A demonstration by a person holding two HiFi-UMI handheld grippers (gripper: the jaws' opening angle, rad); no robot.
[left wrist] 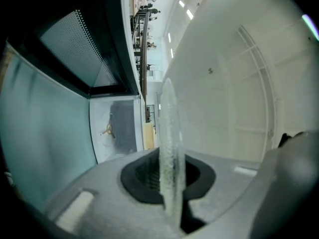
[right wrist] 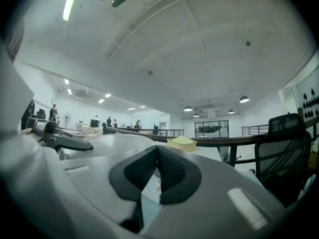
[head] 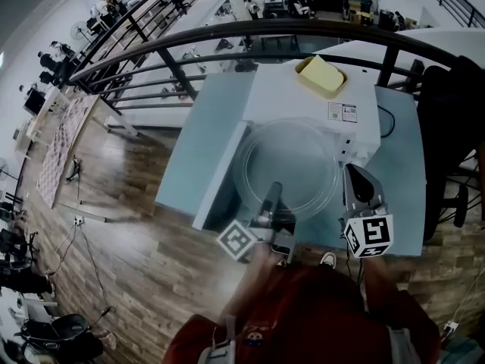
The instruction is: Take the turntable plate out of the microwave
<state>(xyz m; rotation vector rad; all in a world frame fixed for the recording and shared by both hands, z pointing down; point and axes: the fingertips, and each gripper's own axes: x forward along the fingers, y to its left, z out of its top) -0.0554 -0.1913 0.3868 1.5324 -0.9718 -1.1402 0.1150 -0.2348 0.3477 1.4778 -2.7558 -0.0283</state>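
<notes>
The clear glass turntable plate [head: 289, 165] hangs level in front of the white microwave [head: 299, 97], outside its cavity. My left gripper [head: 273, 191] is shut on the plate's near rim. In the left gripper view the plate [left wrist: 168, 143] stands edge-on between the black pads, with the microwave's open cavity and its roller ring [left wrist: 108, 129] behind it to the left. My right gripper [head: 353, 171] is to the right of the plate, shut, with nothing between its pads [right wrist: 172, 171]. It does not touch the plate.
The microwave door [head: 220, 179] stands open to the left over the light blue table [head: 203, 131]. A yellow sponge-like block [head: 321, 75] lies on top of the microwave. A black railing [head: 227, 32] runs behind, and a black chair [head: 447, 135] stands on the right.
</notes>
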